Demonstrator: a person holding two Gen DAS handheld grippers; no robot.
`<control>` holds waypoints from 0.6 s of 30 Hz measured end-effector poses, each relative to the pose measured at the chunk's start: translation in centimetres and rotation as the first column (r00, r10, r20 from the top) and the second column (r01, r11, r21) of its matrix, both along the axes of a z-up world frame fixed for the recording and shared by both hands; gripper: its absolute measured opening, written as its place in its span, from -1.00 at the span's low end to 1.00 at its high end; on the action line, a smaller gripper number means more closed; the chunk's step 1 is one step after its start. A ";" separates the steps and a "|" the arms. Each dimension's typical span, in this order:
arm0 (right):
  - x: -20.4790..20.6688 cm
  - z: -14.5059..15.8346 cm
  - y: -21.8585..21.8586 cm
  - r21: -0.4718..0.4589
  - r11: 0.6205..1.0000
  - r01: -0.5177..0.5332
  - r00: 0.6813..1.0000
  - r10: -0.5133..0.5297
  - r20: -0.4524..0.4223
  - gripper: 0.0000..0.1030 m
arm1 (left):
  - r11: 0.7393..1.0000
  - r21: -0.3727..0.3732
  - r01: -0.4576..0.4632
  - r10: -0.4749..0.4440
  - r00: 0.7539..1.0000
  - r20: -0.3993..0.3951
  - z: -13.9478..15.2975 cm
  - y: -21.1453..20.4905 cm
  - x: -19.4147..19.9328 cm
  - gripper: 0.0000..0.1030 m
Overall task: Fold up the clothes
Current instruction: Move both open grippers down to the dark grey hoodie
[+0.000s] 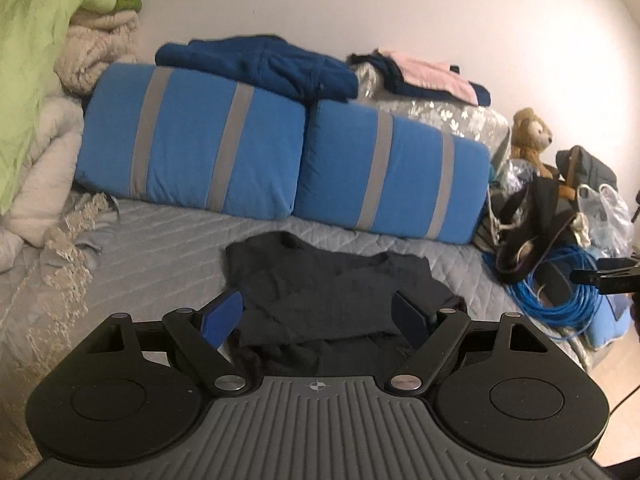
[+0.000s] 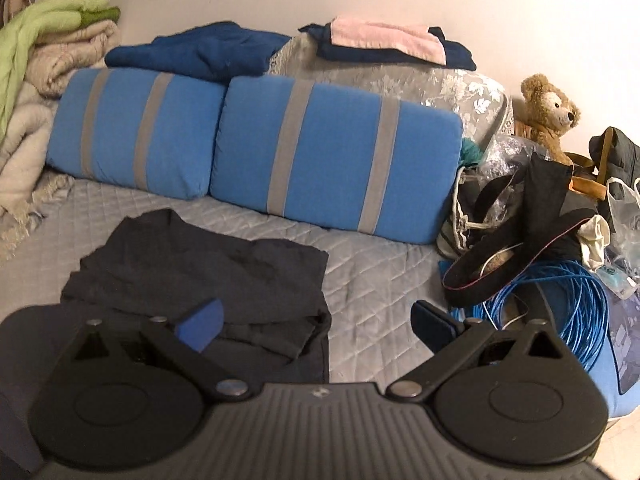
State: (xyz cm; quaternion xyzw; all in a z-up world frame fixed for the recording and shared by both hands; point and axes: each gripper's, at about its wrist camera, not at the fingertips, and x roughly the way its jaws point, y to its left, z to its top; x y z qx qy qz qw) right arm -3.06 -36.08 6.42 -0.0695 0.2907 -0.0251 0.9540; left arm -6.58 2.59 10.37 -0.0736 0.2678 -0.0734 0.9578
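While left hand-held gripper point(image 1: 318, 314) hovers over dark garment point(image 1: 332, 284), jaws spread, grasping nothing; right hand-held gripper point(image 2: 316, 326) likewise spread wide, empty. Garment partly folded, flat on grey quilted bed point(image 2: 372, 280), before two blue striped cushions point(image 2: 328, 160). Blue cable coil point(image 2: 560, 300) at right.

Bare quilt point(image 2: 372, 280) lies open to the right of the dark garment point(image 2: 208, 272) and in a strip between it and the two cushions point(image 2: 320, 156), and more shows on its left up to the fringed blanket pile point(image 1: 44, 184). The right side is blocked by a heap of bags point(image 2: 536, 216) and a blue cable coil point(image 2: 560, 300) that reaches close to the quilt's free patch, with a teddy bear point(image 2: 550, 112) behind. The cushions wall off the back, with folded clothes point(image 2: 208, 52) stacked on top.
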 end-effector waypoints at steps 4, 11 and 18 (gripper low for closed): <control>0.2 -0.6 -0.2 -0.006 1.000 0.007 1.000 -0.007 -0.021 1.00 | 1.000 -0.009 0.002 -0.002 1.000 -0.028 -0.8 0.3 0.3 0.59; 0.5 -1.9 -0.5 -0.004 1.000 0.014 0.998 -0.014 -0.059 1.00 | 0.999 -0.042 -0.010 0.007 0.998 -0.056 -1.8 1.4 0.6 0.59; 0.7 -3.2 -0.7 -0.004 1.000 0.015 0.996 -0.015 -0.091 1.00 | 0.999 -0.046 -0.024 0.021 0.997 -0.081 -2.8 2.5 0.4 0.59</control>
